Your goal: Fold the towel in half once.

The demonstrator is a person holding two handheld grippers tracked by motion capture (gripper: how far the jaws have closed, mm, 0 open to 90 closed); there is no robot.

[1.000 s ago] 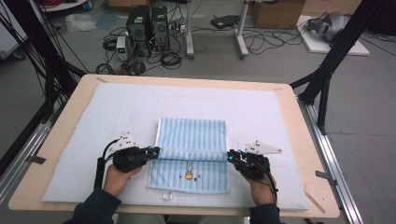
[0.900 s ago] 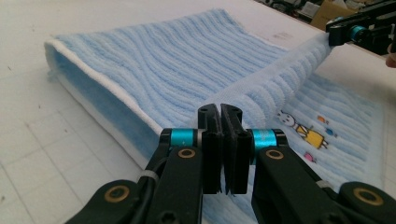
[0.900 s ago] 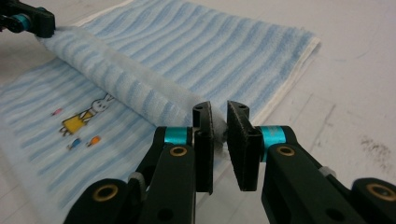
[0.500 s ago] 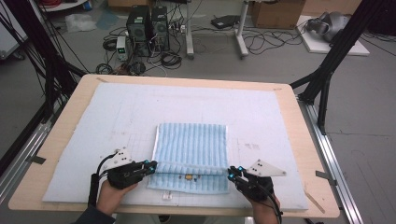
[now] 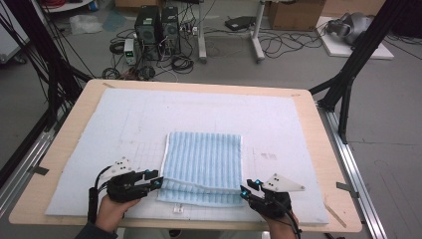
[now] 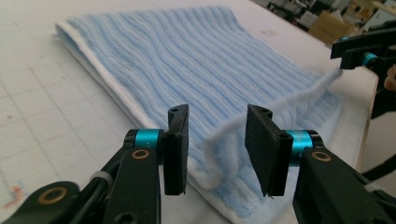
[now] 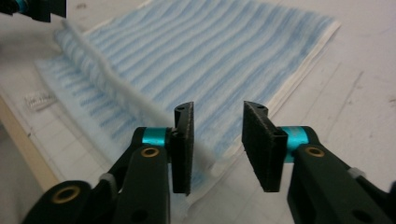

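The left tool (image 5: 155, 182), jaws spread, sits at the 9 o'clock side of the folded blue towel (image 5: 204, 162). The towel lies on the white mat (image 5: 99, 129) covering the table (image 5: 74, 102), long axis running 12 to 6 o'clock, its near fold raised. The right tool (image 5: 245, 191), jaws spread, sits at its 4 o'clock corner.

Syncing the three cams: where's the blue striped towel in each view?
High view: blue striped towel at table centre, near edge between both claws.
Left gripper view: towel spreads from upper left, its raised fold between the open jaws.
Right gripper view: towel across the top, fold running to the left jaw.
Shared landmark: the raised fold.
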